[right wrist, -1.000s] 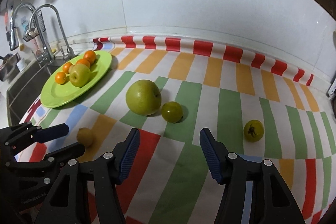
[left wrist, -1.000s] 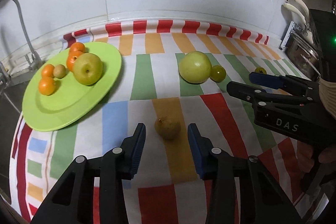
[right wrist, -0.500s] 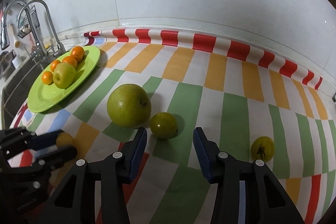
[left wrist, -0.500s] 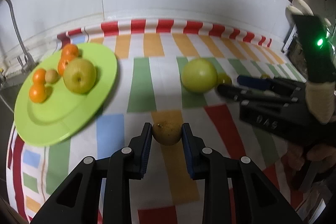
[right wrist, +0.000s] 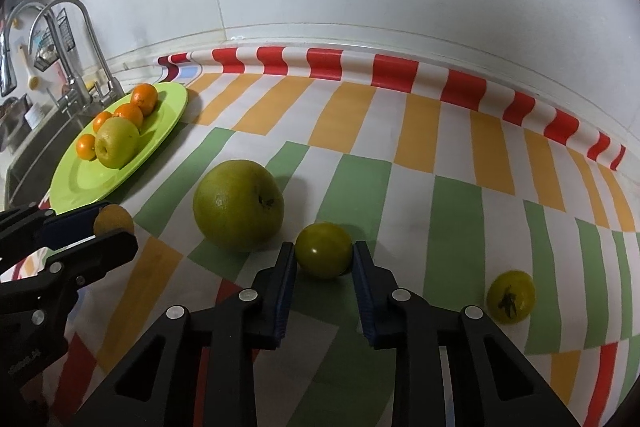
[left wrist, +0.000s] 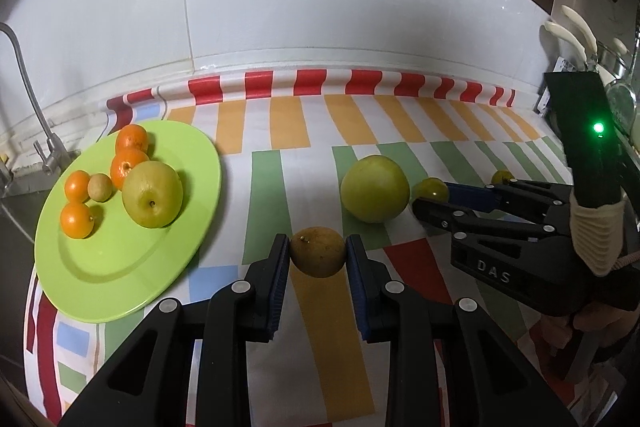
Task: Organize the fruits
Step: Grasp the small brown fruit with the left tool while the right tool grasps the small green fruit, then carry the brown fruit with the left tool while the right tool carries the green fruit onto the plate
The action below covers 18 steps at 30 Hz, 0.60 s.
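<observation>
You're clamping the left hand-held gripper [left wrist: 318, 255] on the brown fruit [left wrist: 317, 251], pads squeezing both its sides over the desk [left wrist: 280, 131], probably so it can go to the green plate [left wrist: 120, 267] where the oranges [left wrist: 131, 139] and apple [left wrist: 152, 194] are sitting. You're closing the right hand-held gripper [right wrist: 324, 261] around the small green fruit [right wrist: 324, 250], pads touching its sides, fruit resting just beside the big green one [right wrist: 238, 205].

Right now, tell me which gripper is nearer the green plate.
Left. The left gripper, clamping a brownish fruit, sits beside the green plate; the right gripper is farther off.
</observation>
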Tool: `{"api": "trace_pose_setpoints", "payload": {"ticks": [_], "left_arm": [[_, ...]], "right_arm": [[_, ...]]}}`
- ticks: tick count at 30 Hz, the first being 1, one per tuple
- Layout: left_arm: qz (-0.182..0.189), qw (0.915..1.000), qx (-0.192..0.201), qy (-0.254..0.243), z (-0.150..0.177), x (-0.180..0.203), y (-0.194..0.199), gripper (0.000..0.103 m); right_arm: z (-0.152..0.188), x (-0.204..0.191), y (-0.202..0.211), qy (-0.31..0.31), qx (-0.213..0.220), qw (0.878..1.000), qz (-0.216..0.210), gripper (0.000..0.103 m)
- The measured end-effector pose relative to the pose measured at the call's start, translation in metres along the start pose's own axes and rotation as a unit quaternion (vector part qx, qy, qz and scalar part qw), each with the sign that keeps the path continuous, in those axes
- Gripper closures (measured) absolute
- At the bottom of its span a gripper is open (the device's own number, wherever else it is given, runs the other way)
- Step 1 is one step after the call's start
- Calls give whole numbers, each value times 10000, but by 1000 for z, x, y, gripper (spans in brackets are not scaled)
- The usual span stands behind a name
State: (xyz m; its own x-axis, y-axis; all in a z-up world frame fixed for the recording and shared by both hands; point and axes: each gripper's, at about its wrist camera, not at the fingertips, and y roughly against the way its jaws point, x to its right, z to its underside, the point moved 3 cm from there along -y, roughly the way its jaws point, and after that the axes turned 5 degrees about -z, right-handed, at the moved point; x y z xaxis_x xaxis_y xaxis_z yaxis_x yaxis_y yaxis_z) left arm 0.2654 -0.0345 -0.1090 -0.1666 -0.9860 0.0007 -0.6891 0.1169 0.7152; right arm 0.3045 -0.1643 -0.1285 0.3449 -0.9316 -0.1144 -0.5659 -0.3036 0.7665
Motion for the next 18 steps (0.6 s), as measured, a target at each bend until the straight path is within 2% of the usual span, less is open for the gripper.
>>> {"api": "trace_pose_setpoints", "payload": {"ticks": [18], "left_arm": [[74, 9992, 377, -57, 5, 4, 48, 74]], "right_arm": [[12, -21, 70, -164, 530, 9984, 86, 74]]}}
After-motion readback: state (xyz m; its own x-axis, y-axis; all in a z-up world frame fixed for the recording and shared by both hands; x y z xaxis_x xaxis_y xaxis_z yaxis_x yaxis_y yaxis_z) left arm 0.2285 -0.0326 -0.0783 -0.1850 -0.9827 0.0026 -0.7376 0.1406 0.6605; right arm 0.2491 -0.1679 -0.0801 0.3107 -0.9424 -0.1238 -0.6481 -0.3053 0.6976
